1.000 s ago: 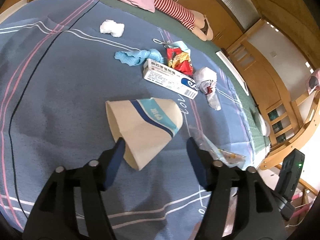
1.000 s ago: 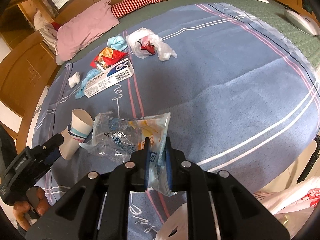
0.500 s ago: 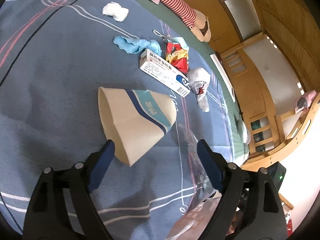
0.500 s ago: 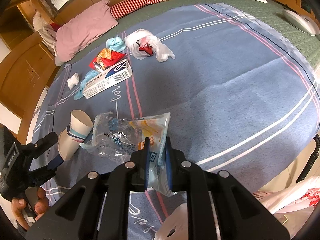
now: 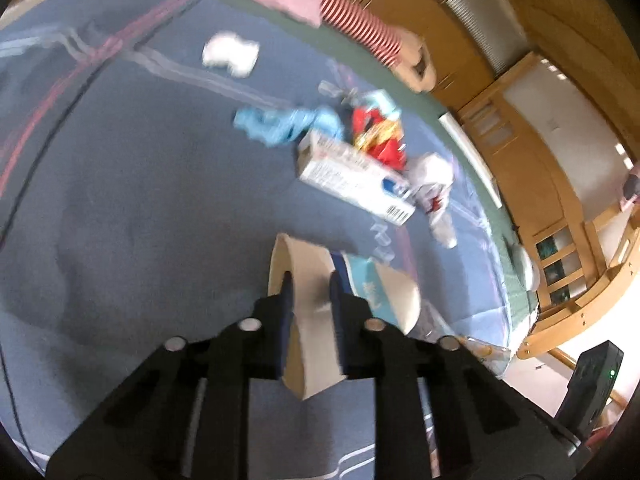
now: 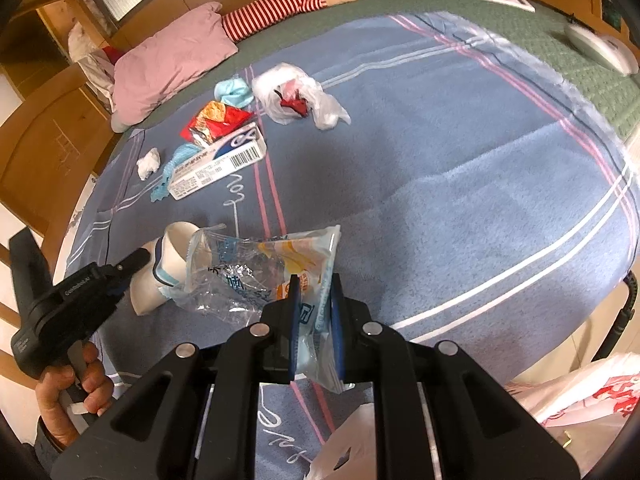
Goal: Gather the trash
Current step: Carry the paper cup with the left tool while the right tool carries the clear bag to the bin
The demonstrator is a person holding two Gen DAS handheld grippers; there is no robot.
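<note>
While the left gripper (image 5: 310, 290) pinches the flattened white-and-blue paper cup (image 5: 320, 280) on the blue striped blanket (image 6: 440, 152), the right gripper (image 6: 314, 300) clamps a crinkled clear plastic wrapper (image 6: 256, 268). At the cup's 1 o'clock lie a long white barcoded carton (image 5: 352, 180), red snack wrapper (image 5: 380, 140) and white plastic bag (image 5: 434, 184).

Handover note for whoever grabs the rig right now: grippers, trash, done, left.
Left gripper: shut on the paper cup, pinching its wall near the rim.
Right gripper: shut on the clear wrapper.
On the blanket: box, red wrapper, blue cloth, tissue, white bag, teal piece.
Done: two pieces gripped, neither binned.
Left: drop both, probably in the bag at lower right, then collect the rest.
</note>
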